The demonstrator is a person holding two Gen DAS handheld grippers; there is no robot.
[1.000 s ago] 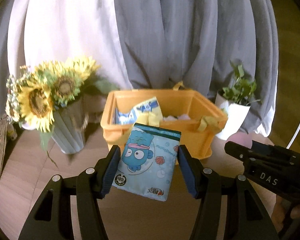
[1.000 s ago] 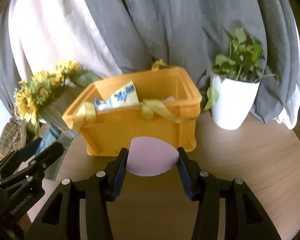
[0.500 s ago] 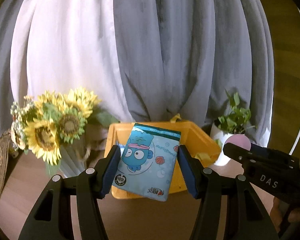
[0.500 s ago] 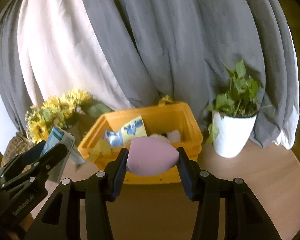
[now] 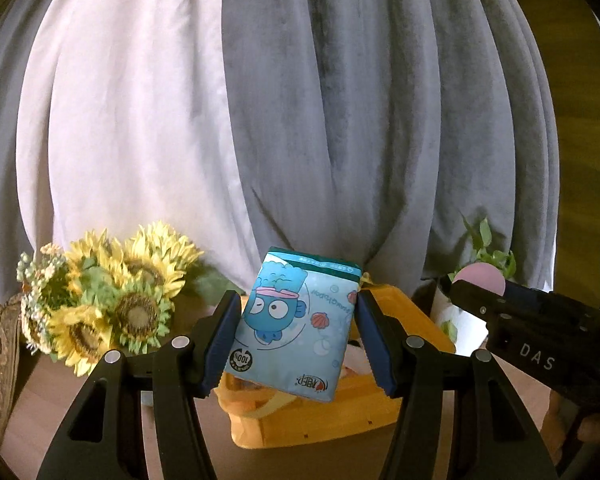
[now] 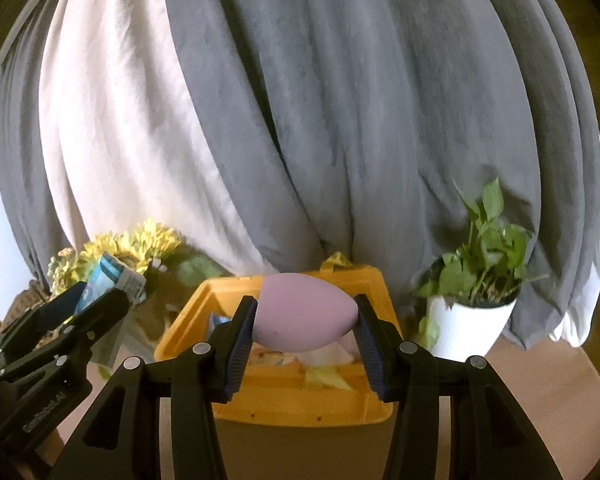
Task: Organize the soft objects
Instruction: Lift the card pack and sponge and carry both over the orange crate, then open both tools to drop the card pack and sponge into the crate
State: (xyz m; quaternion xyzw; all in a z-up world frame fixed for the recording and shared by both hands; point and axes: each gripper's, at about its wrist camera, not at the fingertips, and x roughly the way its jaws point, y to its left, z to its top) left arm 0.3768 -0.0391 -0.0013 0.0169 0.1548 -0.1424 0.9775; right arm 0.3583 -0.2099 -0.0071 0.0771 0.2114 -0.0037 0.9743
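Observation:
My left gripper [image 5: 296,340] is shut on a blue tissue pack [image 5: 296,320] printed with a cartoon fish, held up in front of the yellow basket [image 5: 320,416]. A pink egg-shaped sponge [image 6: 305,312] sits squeezed between the pads of my right gripper [image 6: 306,332], above the near rim of the same yellow basket [image 6: 300,408]. The basket holds another tissue pack and some pale soft items, mostly hidden. Each gripper shows in the other's view: the right gripper [image 5: 480,284] with the pink sponge [image 5: 482,276] at right, the left gripper [image 6: 96,300] with the tissue pack [image 6: 112,280] at left.
A sunflower bouquet [image 5: 100,304] stands left of the basket, and a white pot with a green plant [image 6: 472,320] stands to its right. Grey and white curtains [image 6: 300,120] hang close behind. All of it rests on a wooden tabletop [image 6: 540,380].
Both grippers have risen with their loads and tilted up: the basket, flowers and plant sank lower in both views, and more curtain shows. Neither grip changed.

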